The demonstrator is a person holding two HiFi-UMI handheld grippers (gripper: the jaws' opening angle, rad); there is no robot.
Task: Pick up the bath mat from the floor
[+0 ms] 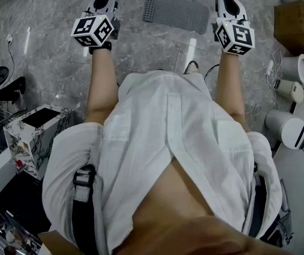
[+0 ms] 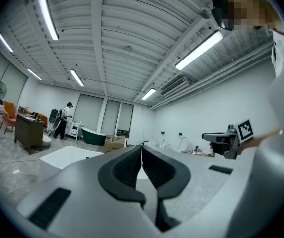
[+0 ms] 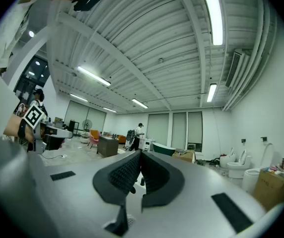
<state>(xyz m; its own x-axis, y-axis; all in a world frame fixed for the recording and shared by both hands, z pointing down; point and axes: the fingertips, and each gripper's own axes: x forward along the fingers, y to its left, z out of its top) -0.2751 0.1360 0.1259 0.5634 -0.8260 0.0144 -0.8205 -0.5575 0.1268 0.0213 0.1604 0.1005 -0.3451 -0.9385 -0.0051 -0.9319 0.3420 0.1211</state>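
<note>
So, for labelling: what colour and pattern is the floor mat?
Grey rectangular bath mat, gridded with small dots; best in head view.

Much of the floor [image 1: 51, 57] at the lower centre of the head view is hidden by the person's white shirt [image 1: 168, 142]; only one shoe tip [image 1: 192, 66] is seen above it. The cardboard box [image 1: 299, 28] is cut off by the right edge. The distant person [image 2: 64, 120] at the left gripper view's left is too small to be made out.
</note>
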